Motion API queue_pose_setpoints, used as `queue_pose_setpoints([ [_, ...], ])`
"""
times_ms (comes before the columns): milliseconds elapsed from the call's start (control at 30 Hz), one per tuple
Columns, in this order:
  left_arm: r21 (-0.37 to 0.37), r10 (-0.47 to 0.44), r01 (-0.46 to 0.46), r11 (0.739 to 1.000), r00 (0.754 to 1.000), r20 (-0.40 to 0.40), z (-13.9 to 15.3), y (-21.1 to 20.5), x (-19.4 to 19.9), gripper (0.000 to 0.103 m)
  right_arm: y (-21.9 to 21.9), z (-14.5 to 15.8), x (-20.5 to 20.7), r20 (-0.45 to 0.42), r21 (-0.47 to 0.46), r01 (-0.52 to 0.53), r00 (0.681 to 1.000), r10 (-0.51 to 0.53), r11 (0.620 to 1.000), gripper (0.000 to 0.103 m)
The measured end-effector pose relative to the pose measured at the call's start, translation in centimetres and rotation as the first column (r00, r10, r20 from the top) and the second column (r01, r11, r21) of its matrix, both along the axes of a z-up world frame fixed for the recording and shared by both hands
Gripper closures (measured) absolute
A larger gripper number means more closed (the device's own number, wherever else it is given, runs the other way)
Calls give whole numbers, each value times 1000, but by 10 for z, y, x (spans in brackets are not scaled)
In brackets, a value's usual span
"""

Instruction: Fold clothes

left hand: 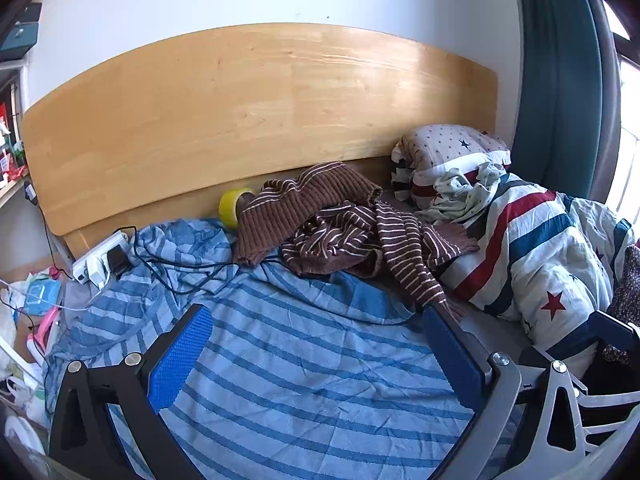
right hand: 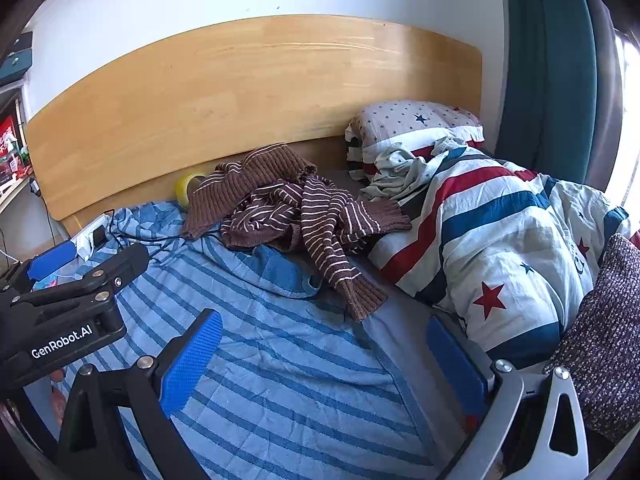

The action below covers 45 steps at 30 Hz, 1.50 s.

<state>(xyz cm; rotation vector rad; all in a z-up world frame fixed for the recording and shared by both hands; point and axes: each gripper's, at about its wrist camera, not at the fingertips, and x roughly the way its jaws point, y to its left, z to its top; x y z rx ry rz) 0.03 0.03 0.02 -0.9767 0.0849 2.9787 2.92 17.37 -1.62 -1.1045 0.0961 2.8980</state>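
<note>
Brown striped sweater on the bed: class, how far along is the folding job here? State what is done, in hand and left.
Done: nothing; the sweater lies crumpled near the headboard, one sleeve trailing over the blue striped blanket.
In hand: nothing; the left gripper and right gripper are both open and empty, short of the sweater.
Left: grasping, spreading and every fold.

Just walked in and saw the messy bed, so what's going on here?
A person holds two grippers over the bed, about to fold clothes. The left gripper and right gripper both hover with jaws open, holding nothing. The brown striped sweater lies crumpled by the headboard, one sleeve trailing onto the blue striped blanket. Nothing folded yet.
</note>
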Motion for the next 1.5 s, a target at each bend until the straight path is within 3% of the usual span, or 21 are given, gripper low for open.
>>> queue_pose_setpoints([
  [133, -36, -3, 3, 999, 1000, 2, -2, 12, 1, 0, -2, -3, -1, 10, 10, 9, 1000, -9, 1000, 0],
  [200, -9, 2, -2, 1000, 1000, -30, -8, 11, 9, 0, -3, -4, -1, 14, 15, 13, 1000, -13, 1000, 0],
  [367, 44, 0, -2, 999, 1000, 30, -11, -4, -1, 0, -6, -6, 0, 14, 21, 10, 1000, -11, 1000, 0],
  [733, 120, -28, 19, 993, 997, 74, -15, -7, -2, 0, -5, -8, 3, 1, 19, -3, 1000, 3, 1000, 0],
  [1233, 58, -83, 79, 995, 994, 72, -14, 6, 0, 0, -2, -13, 1, 13, 1, 5, 1000, -5, 1000, 0],
  [1400, 1, -31, 31, 1000, 997, 68, -12, 6, -2, 0, -2, -10, 4, 1, 7, 7, 1000, -7, 1000, 0],
  [1500, 46, -30, 25, 999, 992, 121, -18, 0, -8, 0, -1, -9, 5, -3, -2, 10, 1000, -10, 1000, 0],
])
